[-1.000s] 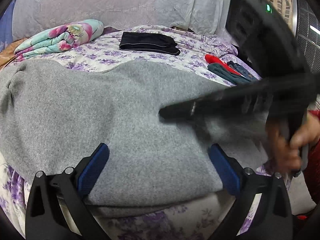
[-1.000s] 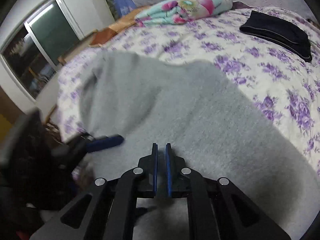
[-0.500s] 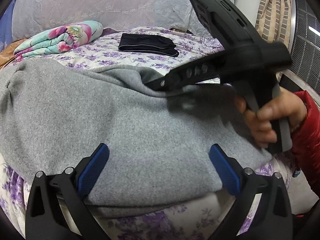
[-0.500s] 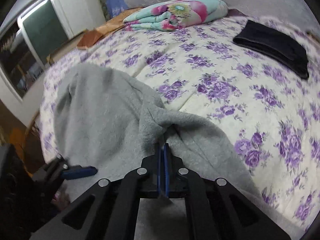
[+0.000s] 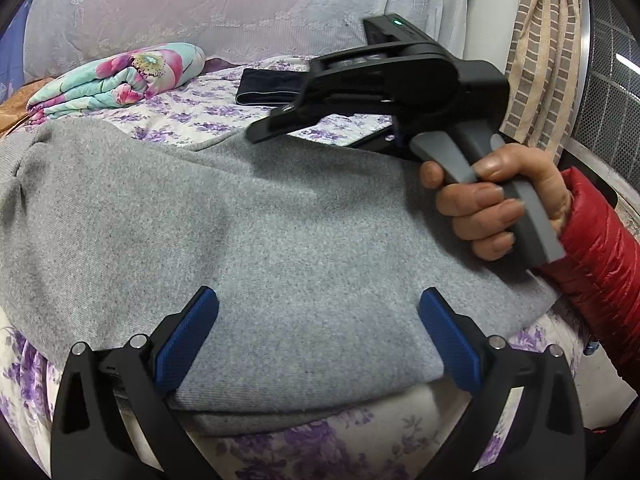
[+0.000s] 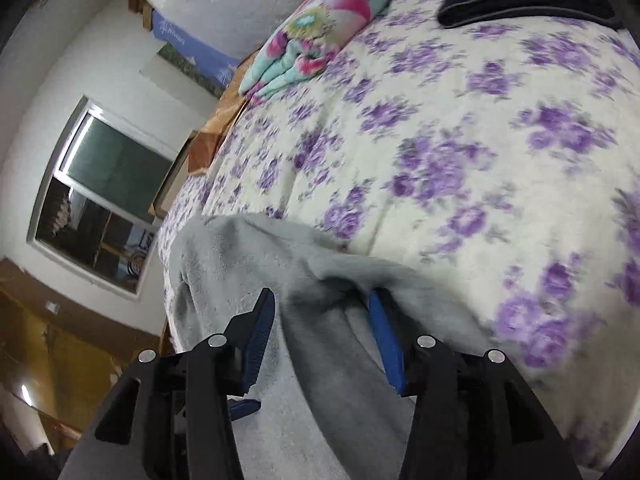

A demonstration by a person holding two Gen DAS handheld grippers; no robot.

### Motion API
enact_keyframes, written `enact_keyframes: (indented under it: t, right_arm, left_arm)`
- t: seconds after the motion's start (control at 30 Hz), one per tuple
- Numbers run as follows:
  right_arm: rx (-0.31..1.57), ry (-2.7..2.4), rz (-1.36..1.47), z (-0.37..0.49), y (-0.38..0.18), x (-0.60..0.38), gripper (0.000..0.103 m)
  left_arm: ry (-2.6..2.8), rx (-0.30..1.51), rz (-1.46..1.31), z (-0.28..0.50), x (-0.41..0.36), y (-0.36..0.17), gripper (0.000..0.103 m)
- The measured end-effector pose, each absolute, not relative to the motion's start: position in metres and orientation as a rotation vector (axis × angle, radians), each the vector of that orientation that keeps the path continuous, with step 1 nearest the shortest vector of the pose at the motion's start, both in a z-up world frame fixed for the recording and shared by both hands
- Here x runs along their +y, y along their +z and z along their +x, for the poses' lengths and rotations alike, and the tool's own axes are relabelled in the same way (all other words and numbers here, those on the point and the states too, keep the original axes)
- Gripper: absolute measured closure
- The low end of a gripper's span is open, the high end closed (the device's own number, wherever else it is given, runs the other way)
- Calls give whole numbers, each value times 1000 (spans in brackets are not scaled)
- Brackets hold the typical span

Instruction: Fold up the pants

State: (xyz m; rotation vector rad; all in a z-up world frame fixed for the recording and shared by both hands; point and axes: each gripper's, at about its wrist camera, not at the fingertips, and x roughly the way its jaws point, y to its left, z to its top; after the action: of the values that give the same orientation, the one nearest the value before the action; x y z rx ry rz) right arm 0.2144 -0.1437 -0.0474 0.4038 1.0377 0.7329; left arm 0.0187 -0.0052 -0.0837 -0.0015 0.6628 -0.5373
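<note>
The grey pants lie folded over on the flowered bed, their near edge at the bed's front. My left gripper is open, its blue pads wide apart just above the pants' near edge, holding nothing. My right gripper is open over the far edge of the pants, with a raised fold of grey cloth between its pads. It also shows in the left wrist view, tilted, held by a hand in a red sleeve.
A folded floral blanket and a folded dark garment lie at the back of the bed. A window is on the left wall. A checked cloth hangs at the right.
My right gripper carried the pants' right part over to the left, laid it down and opened. It has tilted sideways. My left gripper has stayed open in place.
</note>
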Motion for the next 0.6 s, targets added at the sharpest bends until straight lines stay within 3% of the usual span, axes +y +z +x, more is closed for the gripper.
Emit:
enact_keyframes:
  t: [0.03,0.07,0.23,0.33,0.43,0.6]
  right_arm:
    - [1014,687,374,214,-44,-141,88]
    - [984,659,358,215,-39,-142,91]
    - [1025,540,141,241,-49,-124,93]
    - [987,546,59,231,-38,-121,92]
    - [868,430,90,206,-5,-151,68]
    - [792,433,24,138,12,-164,68]
  left_arm:
    - [-537,663,-1,19,-5,-84,4]
    - [-538,663,-2,19,-5,-84,4]
    - [-533,669,-4,19,-6,-84,5]
    - [-529,676,1,21,-6,-85,4]
    - [-532,682,9,21,-5,-85,4]
    - [-504,665,19,20,0,-69,5]
